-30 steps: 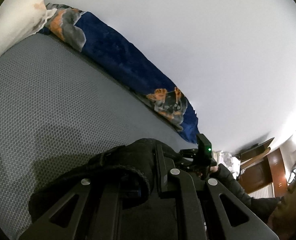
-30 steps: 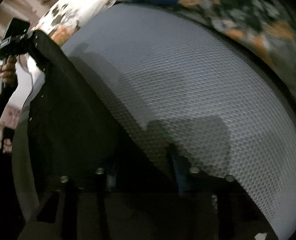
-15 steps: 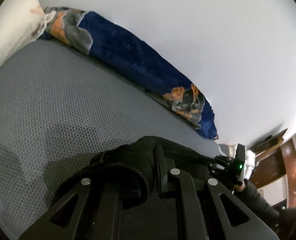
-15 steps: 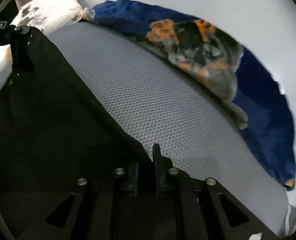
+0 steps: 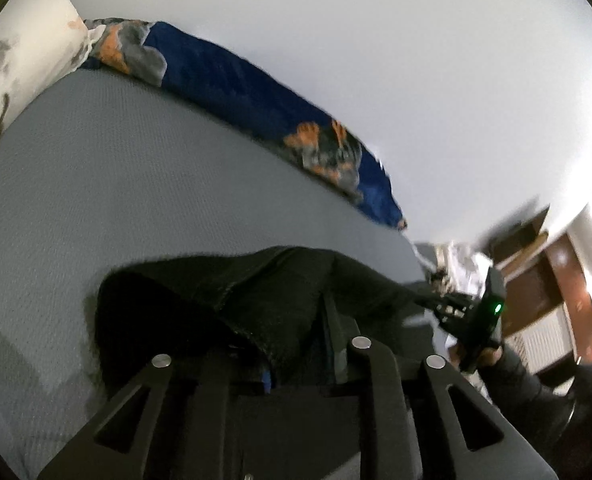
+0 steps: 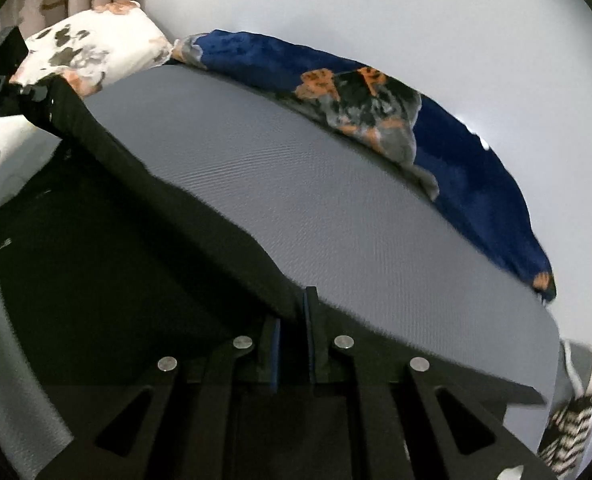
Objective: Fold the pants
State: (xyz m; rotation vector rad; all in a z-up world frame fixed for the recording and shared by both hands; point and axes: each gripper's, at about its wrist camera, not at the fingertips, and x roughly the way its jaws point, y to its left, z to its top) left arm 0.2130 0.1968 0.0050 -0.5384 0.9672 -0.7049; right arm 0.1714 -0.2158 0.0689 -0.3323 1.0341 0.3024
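**Over the bed: pants stretched between two claws**

Over the grey mattress (image 6: pixel 336 208) the black pants (image 6: pixel 107 248) have swung lower and flatter than a second ago, so the cloth looks ready to lay down. Left claw (image 5: pixel 300 320) is clamped on a bunched edge; right claw (image 6: pixel 291 320) pinches another. Only the right view shows the taut span and the floral pillow (image 6: pixel 91 52) clearly; both show the blue blanket (image 5: pixel 231 80).

Two wrist views low over grey bed (image 5: pixel 135 200), facing its blue blanket (image 6: pixel 476 152), both sharing the wall
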